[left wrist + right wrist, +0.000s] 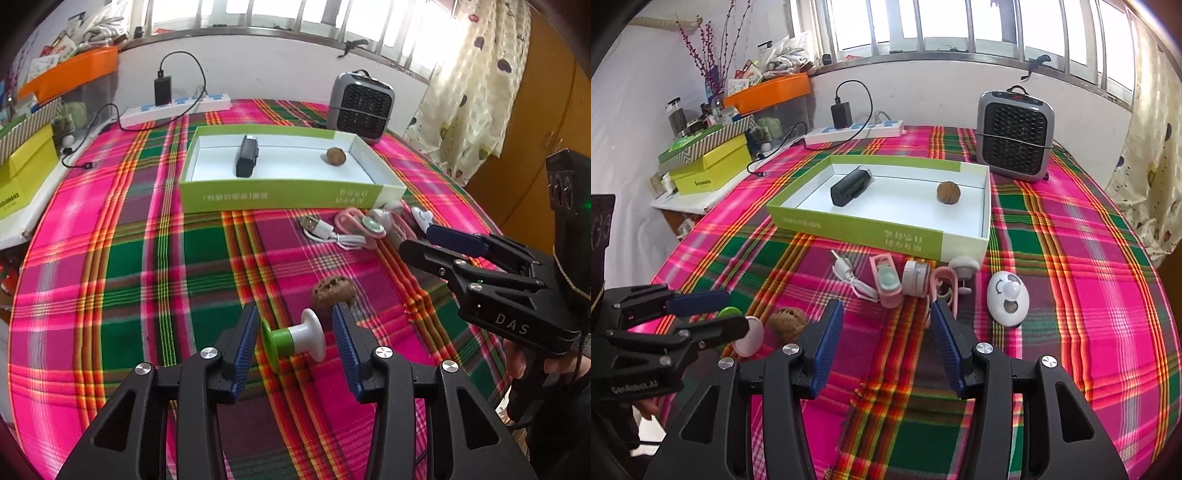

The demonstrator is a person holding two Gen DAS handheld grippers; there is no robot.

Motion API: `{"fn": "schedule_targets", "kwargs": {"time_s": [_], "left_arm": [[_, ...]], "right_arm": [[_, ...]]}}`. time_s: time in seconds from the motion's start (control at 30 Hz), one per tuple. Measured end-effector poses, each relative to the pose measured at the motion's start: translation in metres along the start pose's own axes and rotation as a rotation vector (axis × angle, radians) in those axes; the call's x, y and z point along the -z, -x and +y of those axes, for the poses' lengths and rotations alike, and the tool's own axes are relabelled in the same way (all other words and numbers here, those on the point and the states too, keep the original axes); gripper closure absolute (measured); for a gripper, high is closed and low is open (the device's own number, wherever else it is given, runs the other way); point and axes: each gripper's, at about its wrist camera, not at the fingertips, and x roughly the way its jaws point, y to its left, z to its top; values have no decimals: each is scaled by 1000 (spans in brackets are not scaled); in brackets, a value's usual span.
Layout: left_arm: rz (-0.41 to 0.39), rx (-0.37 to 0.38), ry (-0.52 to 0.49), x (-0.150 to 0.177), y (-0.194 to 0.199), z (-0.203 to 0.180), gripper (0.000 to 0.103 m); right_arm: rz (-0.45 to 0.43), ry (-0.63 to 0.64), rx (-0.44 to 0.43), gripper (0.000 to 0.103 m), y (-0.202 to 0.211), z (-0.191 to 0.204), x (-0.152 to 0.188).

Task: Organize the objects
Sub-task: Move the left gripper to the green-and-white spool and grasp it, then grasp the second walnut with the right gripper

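In the left wrist view the left gripper [295,332] fills the bottom of the frame, angled down at the plaid tablecloth [147,258], its jaws spread wide. A green-and-white spool-shaped piece [295,338] lies on its side between the blue pads [245,347], touching neither, so it is released. A walnut [333,295] sits just behind it, partly hidden by the right-hand pad.

The right gripper [417,236] reaches in from the right edge, held by a hand [532,354] cut off at the frame border. In its own view the right gripper [886,332] also points down, jaws apart and gripping nothing, over bare cloth just below a cluster of small things: a white USB cable [849,277], pink clip-like pieces [886,284] hard to identify, and a white egg-shaped gadget [1007,297].

In the upper middle stands the green-sided open box [857,227], holding a black rectangular device [850,186] and a second walnut [948,192]. A small heater [1015,136] stands behind it.
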Motion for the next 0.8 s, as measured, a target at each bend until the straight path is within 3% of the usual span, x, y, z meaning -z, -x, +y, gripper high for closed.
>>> {"fn": "schedule_targets", "kwargs": {"time_s": [0.5, 0.8], "left_arm": [[38, -35, 25, 6, -15, 4, 63], [19, -29, 56, 4, -14, 12, 63]], "right_arm": [[13, 15, -5, 51, 0, 11, 7], [23, 30, -3, 51, -2, 18, 7]]}}
